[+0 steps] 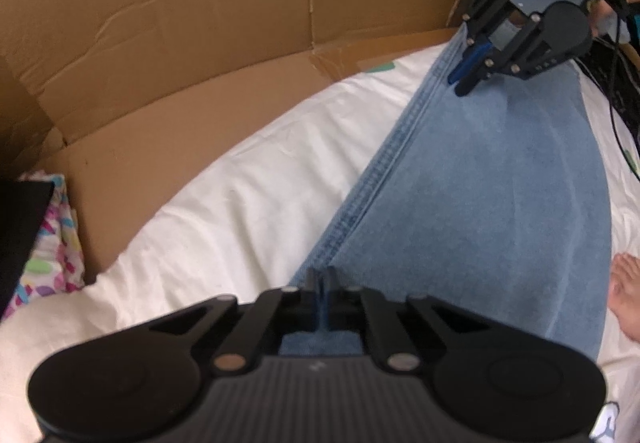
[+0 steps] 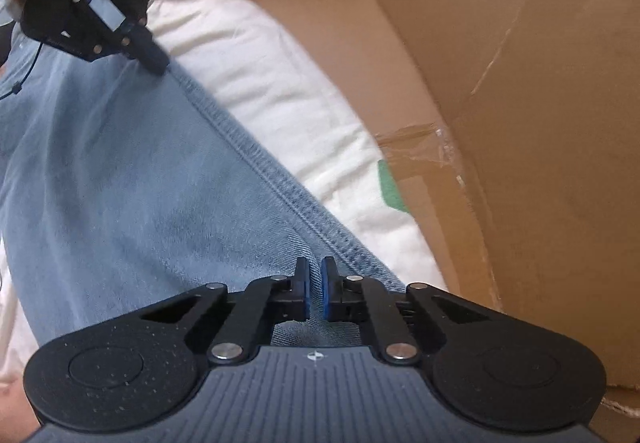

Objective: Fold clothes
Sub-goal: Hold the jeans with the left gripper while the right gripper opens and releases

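Jeans (image 1: 472, 179), light blue denim, lie stretched flat on a white sheet (image 1: 248, 179), one long strip of cloth with a stitched seam (image 2: 256, 159) along the edge that faces the cardboard. The left gripper (image 1: 320, 279) stands at one end of that seam, its jaws clenched on the denim edge with cloth between the blue pads. The right gripper (image 1: 464, 77) stands at the other end of the same seam, pointing steeply down. In its own view the right gripper (image 2: 315, 283) shows a narrow gap between the blue pads (image 2: 306, 291), with denim under and behind them; whether cloth is pinched there cannot be told from the pictures, though the jaws are all but closed. From the right wrist the left gripper (image 2: 158, 61) appears far along the seam, its tips down on the denim edge.

A cardboard box wall (image 1: 200, 55) rises just beyond the sheet, creased, with clear tape (image 2: 432, 147) over one joint. Its flaps stand open around the sheet; the sheet and jeans lie within the walls that show. A green patch (image 2: 390, 187) marks the sheet near the tape. At the far corner lies a cloth with a coloured pattern (image 1: 52, 263), beside something dark (image 1: 20, 235). A bare foot (image 1: 626, 291) rests on the sheet just beside the jeans. Black cables (image 1: 612, 83) trail near the right gripper.
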A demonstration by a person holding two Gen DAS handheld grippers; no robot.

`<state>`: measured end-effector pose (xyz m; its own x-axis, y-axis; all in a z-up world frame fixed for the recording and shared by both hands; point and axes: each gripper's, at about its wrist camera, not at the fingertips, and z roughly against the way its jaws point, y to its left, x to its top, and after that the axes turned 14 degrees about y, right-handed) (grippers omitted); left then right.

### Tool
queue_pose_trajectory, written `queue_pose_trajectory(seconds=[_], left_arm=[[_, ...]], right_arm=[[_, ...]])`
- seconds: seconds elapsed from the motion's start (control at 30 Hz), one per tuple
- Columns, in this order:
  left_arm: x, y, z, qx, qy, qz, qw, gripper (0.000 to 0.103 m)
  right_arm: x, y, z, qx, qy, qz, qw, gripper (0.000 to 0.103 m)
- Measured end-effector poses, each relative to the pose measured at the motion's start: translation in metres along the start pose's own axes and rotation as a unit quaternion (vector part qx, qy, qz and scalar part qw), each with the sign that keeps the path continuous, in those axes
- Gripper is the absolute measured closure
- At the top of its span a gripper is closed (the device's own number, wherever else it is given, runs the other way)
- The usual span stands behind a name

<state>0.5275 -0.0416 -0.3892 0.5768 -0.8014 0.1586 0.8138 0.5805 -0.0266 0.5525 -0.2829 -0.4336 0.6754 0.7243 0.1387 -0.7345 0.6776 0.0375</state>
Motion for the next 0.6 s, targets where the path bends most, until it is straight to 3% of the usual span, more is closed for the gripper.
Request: queue_pose_trajectory(seconds=[0.2,0.43,0.6], left_arm=[[-0.001,0.001,0.015,0.016,-0.029,0.006,0.9994,0.103],[0.003,0.003,0.004,0.023,-0.02,0.011,0.9995,0.103],[0.006,0.009,-0.011,0.02,-0.005,0.049,0.9986,0.101]], right_arm=[[-0.004,0.008,0.013,-0.044,-0.035,-0.023,0.998,0.103],[0.002,0.01,0.005,-0.074,-0.043,-0.047,0.995,0.103],[0.008,0.008,-0.014,-0.083,-0.038,-0.07,0.993,0.1]])
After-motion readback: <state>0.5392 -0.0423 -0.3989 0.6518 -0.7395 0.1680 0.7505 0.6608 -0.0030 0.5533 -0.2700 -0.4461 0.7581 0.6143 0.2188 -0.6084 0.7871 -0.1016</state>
